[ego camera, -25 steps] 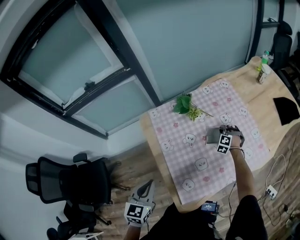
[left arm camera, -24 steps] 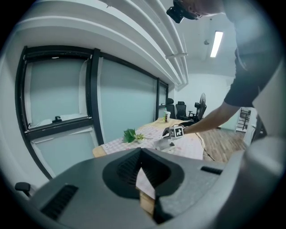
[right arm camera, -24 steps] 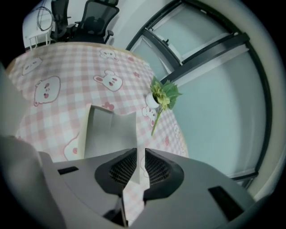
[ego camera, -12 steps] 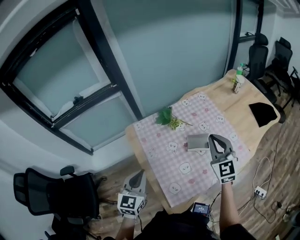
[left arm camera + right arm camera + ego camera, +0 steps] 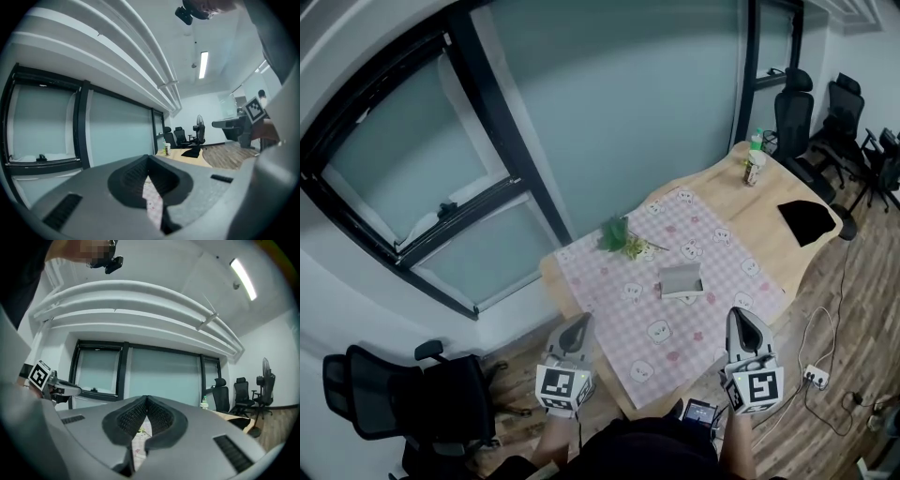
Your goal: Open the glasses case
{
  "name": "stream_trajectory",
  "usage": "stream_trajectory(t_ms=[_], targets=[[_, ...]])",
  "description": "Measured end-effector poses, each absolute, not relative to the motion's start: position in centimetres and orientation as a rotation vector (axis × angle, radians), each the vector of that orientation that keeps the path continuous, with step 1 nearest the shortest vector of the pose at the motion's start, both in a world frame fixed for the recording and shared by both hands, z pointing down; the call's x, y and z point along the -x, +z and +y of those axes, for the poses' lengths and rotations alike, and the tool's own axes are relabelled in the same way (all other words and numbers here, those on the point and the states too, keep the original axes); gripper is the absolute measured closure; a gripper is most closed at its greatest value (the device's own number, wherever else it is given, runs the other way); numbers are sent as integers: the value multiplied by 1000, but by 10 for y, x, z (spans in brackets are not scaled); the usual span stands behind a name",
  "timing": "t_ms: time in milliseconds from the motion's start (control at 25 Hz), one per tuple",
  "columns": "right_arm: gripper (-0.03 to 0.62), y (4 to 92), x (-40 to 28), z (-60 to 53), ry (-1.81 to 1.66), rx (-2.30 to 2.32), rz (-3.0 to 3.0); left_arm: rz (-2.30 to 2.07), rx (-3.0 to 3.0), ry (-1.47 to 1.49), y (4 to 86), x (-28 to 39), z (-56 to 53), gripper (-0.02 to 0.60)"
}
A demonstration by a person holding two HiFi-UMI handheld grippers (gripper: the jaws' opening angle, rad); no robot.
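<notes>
The grey glasses case [image 5: 682,280] lies on the pink checked cloth [image 5: 647,300] in the middle of the wooden table [image 5: 769,192]; its lid looks lifted. Both grippers are held up close to the person, well short of the case. My left gripper [image 5: 579,322] is over the floor off the table's near left corner, shut and empty, its jaws meeting in the left gripper view [image 5: 149,157]. My right gripper [image 5: 739,317] is at the table's near right edge, also shut and empty [image 5: 146,398]. Each gripper view shows the other gripper off to one side.
A green plant sprig [image 5: 621,236] lies at the cloth's far edge. A bottle [image 5: 754,164] and a black cloth [image 5: 806,220] are on the table's far right. Office chairs [image 5: 797,103] stand behind, another [image 5: 403,394] at the near left. A power strip [image 5: 814,377] lies on the floor.
My right gripper has come off the glasses case, closed, and lifted back toward the person while rolling. My left gripper has risen. The case stays on the cloth.
</notes>
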State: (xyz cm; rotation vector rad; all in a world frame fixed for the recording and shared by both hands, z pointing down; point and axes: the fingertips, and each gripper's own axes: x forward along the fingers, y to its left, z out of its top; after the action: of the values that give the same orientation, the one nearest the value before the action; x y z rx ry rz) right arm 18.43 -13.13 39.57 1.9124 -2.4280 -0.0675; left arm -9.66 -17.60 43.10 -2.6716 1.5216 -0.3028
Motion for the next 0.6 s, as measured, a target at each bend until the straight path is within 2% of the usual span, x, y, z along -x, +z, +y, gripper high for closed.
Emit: stream_trajectory(t_ms=[600], targets=[[576,382,-186,-123,-131,-1909,-2407,1486,2691,-290,429,89,-176,588]])
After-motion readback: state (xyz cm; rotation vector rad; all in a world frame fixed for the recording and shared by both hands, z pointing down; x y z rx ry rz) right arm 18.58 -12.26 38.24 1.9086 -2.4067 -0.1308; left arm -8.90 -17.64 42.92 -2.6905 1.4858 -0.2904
